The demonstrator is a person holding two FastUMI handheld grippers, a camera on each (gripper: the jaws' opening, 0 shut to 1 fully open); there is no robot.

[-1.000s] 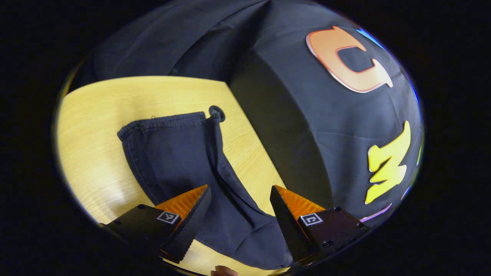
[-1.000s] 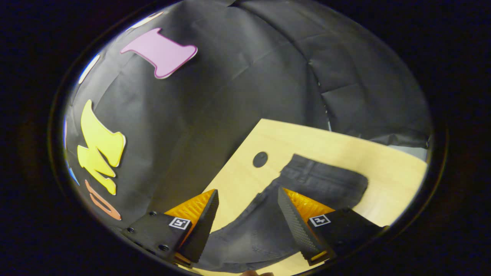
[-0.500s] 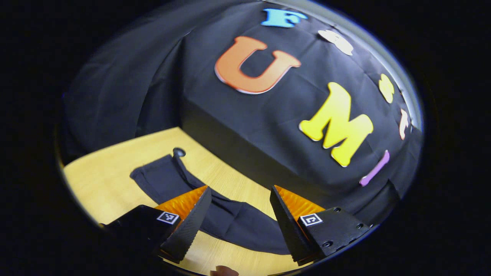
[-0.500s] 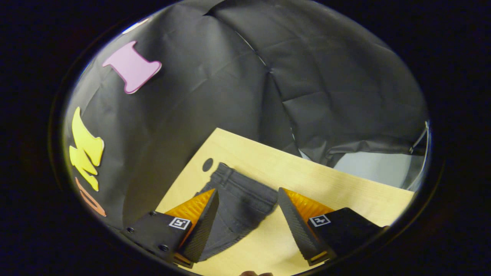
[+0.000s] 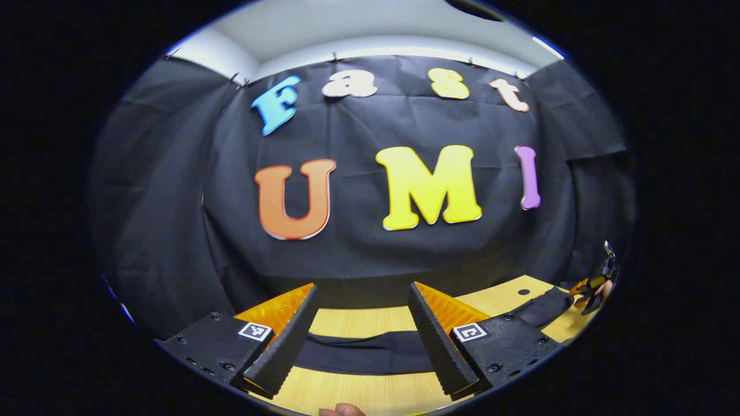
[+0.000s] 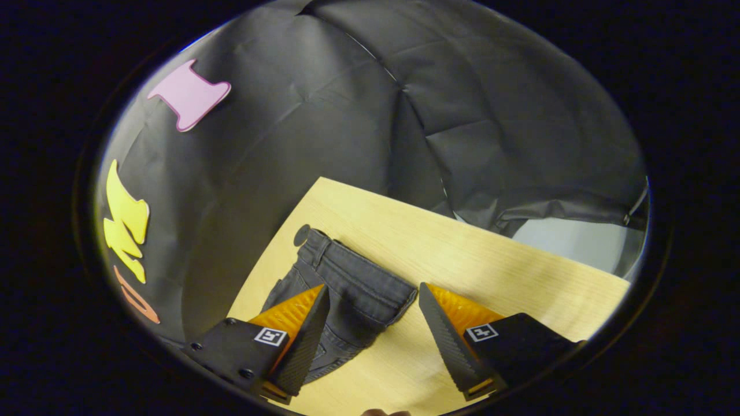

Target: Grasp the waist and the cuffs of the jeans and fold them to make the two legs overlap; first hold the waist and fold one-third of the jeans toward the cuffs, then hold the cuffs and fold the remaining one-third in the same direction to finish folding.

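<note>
Dark jeans [image 5: 358, 352] lie flat on the light wooden table [image 5: 370, 393] as a low dark strip that runs off to the right. My left gripper [image 5: 362, 286] is open and held level above the table, facing the back wall, with nothing between its fingers. Far off at the right edge, the other gripper [image 5: 592, 286] hovers by the end of the jeans. In the right gripper view the jeans' waist [image 6: 352, 283] lies flat, its waistband toward the table's far corner. My right gripper [image 6: 373, 286] hangs open above the waist's near corner, not touching it.
A round hole [image 6: 302, 234] in the table [image 6: 462, 260] sits right by the waistband's far end. Black cloth walls close in behind the table edges. Bare tabletop stretches to the right of the waist. A fingertip [image 5: 341, 410] peeks in at the bottom edge.
My left gripper has swung up and away from the cuffs and now faces the back wall, low over the table. My right gripper has drifted a little, still over the waist. Both stay open.
</note>
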